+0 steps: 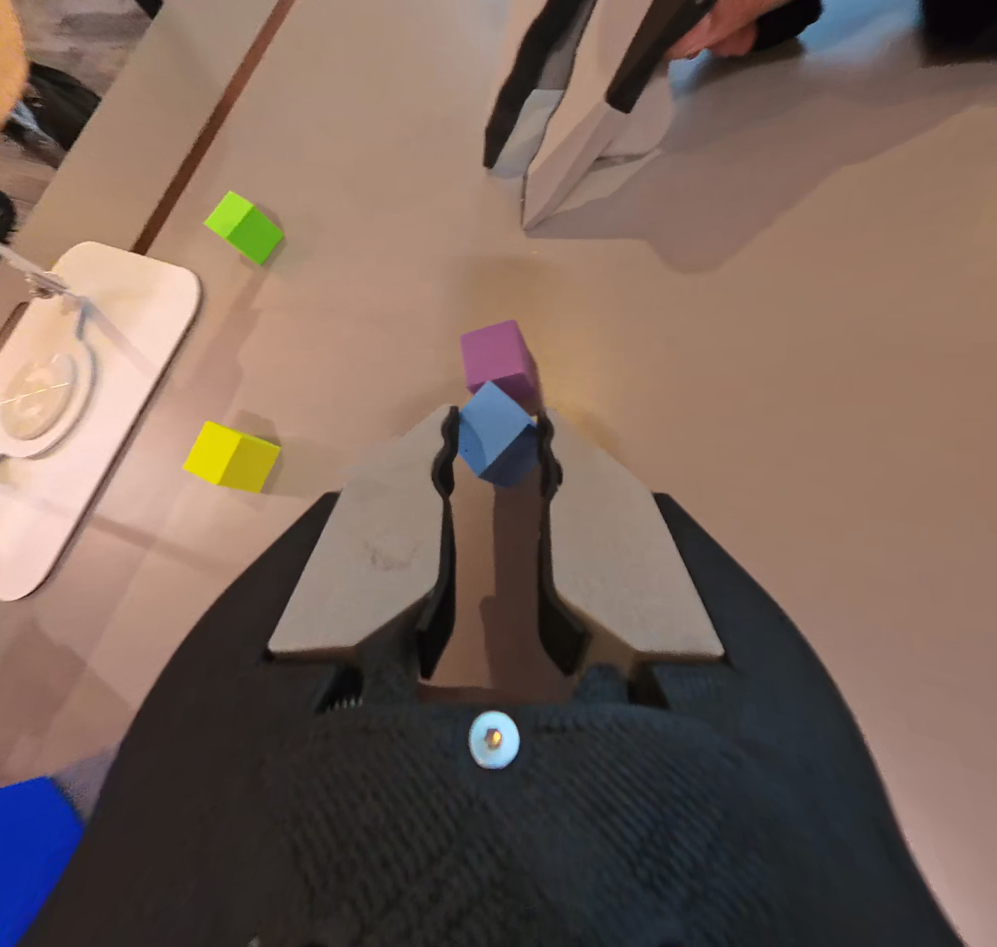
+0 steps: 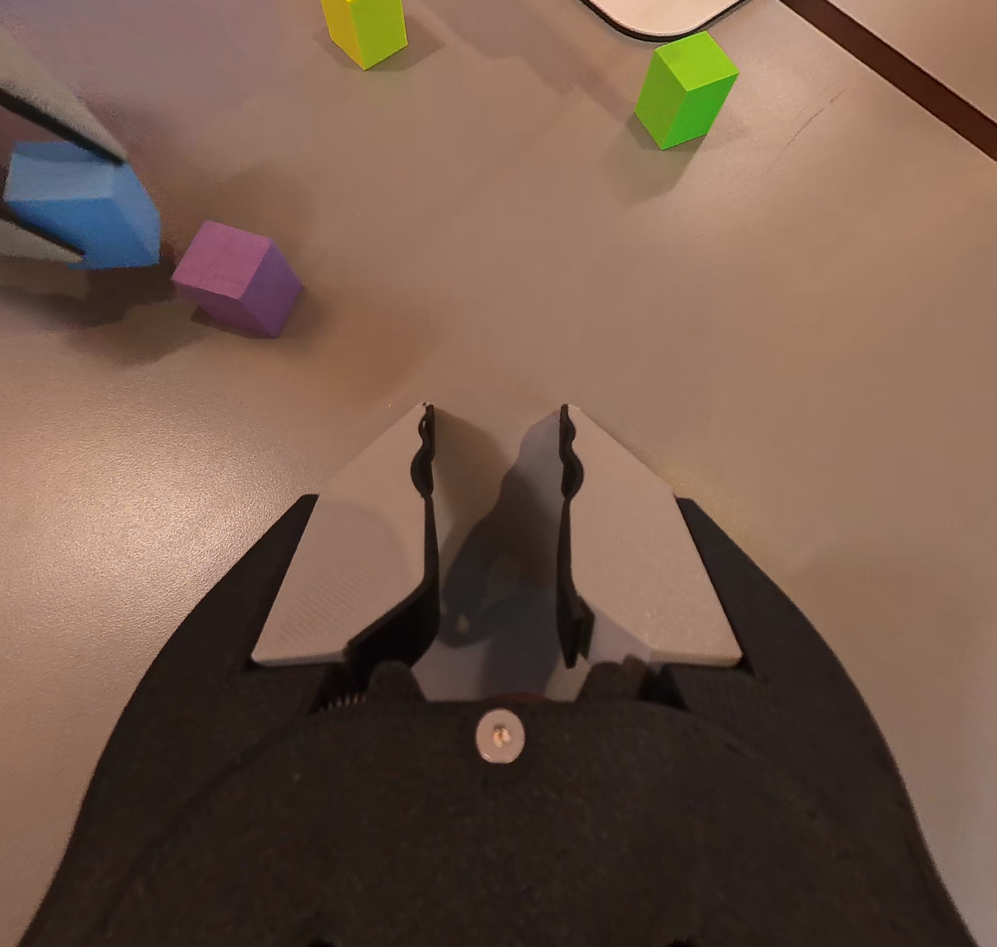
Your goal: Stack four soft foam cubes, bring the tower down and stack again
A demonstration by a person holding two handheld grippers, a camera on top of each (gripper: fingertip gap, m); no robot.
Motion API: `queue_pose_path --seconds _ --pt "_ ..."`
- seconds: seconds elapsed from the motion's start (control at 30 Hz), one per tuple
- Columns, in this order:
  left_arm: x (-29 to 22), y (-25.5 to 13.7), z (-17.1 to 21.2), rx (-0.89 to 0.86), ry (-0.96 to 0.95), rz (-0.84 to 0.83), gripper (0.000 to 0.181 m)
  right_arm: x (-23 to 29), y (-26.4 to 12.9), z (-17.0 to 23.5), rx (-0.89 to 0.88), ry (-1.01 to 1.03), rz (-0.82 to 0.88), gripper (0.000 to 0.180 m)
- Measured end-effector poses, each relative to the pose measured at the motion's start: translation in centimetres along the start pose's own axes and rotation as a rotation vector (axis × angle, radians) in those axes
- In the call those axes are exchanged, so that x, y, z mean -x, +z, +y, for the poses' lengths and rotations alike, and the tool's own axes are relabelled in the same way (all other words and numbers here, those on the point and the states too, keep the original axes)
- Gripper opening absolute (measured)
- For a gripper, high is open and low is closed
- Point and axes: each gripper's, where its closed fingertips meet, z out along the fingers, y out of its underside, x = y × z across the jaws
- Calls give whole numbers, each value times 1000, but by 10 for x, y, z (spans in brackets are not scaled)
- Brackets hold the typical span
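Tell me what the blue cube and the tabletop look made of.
Blue cube: matte foam by the look, with a fine-grained, unshiny surface; it sits tilted, pinched between the left gripper fingers. Tabletop: smooth beige-grey laminate or similar, with a faint sheen and soft reflections; exact material uncertain.

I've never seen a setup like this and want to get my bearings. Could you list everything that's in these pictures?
blue cube: one, blue, tilted, gripped between the left tool's fingers, next to the purple cube.
purple cube: one, purple, on the table just beyond the blue one.
yellow cube: one, yellow, alone on the table.
green cube: one, green, alone near the white board.
white board: one, white with rounded corners, at the table's edge, clear round thing on it.
table: one, grey-beige.
left tool: one, black and grey, shut on the blue cube.
right tool: one, black and grey, open, empty.
hand: one, holding the right tool.
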Motion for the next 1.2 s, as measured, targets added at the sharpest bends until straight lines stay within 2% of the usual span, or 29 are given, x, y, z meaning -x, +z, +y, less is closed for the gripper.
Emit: queue_pose_path --seconds 0.07,0.23,0.37,0.53,0.6,0.73,0.87,0.93,0.97,1.0,1.2 --pt "-10 0 -3 -4 8 42 27 0 0 0 0 0 0 44" --pt "-21 16 -20 -25 -43 0 26 0 0 0 0 0 -1 44" --pt "-34 29 -19 29 -1 -23 27 0 0 0 0 0 -1 44" --pt "-39 37 -24 -1 -60 -25 28 0 0 0 0 0 -1 44" --pt "-37 37 -24 -3 -54 -41 30 0 0 0 0 -1 0 44" --pt "-30 30 -32 -61 -130 -28 47 0 0 0 0 -1 -1 44" --pt "-14 19 -32 -88 -165 -50 47 0 0 0 -1 -4 1 43" --pt "-8 13 -30 -92 -164 -59 39 1 0 0 -1 -6 2 43" --pt "-8 11 -29 -88 -149 -52 25 1 0 0 -1 -7 1 43" --pt "-8 9 -26 -80 -124 -44 3 1 0 0 -1 -7 1 43" --pt "-18 15 -7 47 11 -41 0 1 0 0 -1 -7 2 43"
